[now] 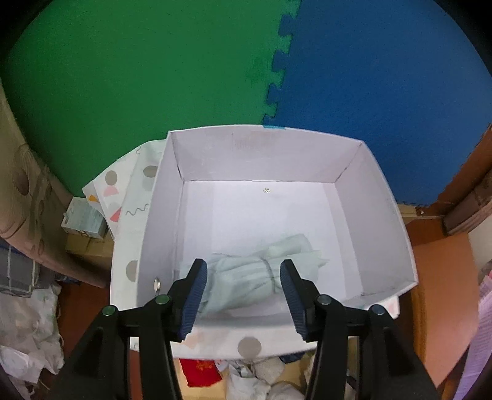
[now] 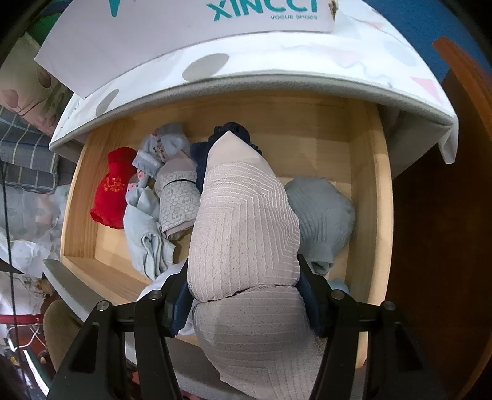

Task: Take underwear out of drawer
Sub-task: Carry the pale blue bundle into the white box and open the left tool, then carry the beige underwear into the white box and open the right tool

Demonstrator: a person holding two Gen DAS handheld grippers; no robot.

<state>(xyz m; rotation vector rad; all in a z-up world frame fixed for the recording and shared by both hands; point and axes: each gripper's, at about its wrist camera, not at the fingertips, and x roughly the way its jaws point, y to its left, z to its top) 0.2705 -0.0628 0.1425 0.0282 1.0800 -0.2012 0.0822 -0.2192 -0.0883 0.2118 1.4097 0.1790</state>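
A white cardboard box (image 1: 384, 197) stands on a patterned white surface, and a folded pale green underwear (image 1: 236, 283) lies on its floor near the front wall. My left gripper (image 1: 243, 267) hangs open over that piece, its blue pads (image 1: 196, 283) to either side and not pressing it. In the right wrist view my right gripper (image 2: 243, 267) is shut on a beige textured underwear (image 2: 246, 221), held above the open wooden drawer (image 2: 307, 135). Most of both pads is hidden by the cloth. Red (image 2: 113, 187), grey-blue (image 2: 319, 212) and pale blue (image 2: 144, 234) garments lie in the drawer.
Green (image 1: 138, 77) and blue (image 1: 384, 77) foam mats lie beyond the box. The patterned white top (image 2: 276, 77) overhangs the drawer's back, with the box (image 2: 184, 27) on it. Cloth bags and small cartons (image 1: 83, 221) crowd the left. Reddish floor (image 1: 442, 277) shows at right.
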